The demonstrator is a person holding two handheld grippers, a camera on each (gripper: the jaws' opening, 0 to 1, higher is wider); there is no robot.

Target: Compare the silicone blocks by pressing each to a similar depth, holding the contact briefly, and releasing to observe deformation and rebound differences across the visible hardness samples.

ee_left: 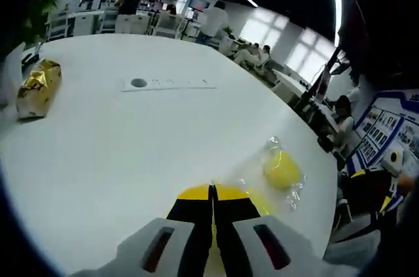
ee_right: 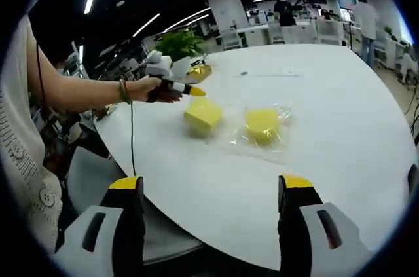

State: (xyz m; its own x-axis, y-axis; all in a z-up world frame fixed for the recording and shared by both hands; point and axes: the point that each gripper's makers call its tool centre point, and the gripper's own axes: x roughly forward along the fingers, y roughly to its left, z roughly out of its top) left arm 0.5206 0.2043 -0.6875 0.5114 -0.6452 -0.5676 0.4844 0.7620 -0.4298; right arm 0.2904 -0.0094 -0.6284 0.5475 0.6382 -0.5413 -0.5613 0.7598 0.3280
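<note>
While the left gripper point(ee_right: 196, 92) hovers just above and beside the bare yellow block point(ee_right: 203, 114), its yellow-tipped jaws are pressed together with nothing between them, which suits prodding the silicone with a single blunt point. In the left gripper view that same gripper point(ee_left: 213, 193) shows its closed tips over a sliver of yellow; whether they touch the block there I cannot tell. Just beside the bare block, on the side away from the person's hand point(ee_right: 154, 88), lies the bagged yellow block point(ee_right: 262, 124), still inside its clear plastic bag point(ee_right: 283, 116), so that sample looks not yet unwrapped for pressing. Both blocks sit on the white table point(ee_right: 340, 93), close to the rounded edge nearest the person, probably to keep them within easy reach. The right gripper point(ee_right: 213, 192) is held well back from the blocks with its jaws spread wide and empty, apparently waiting its turn and watching. Farther from the bare block, across the table, rests a gold foil packet point(ee_left: 38, 87).
</note>
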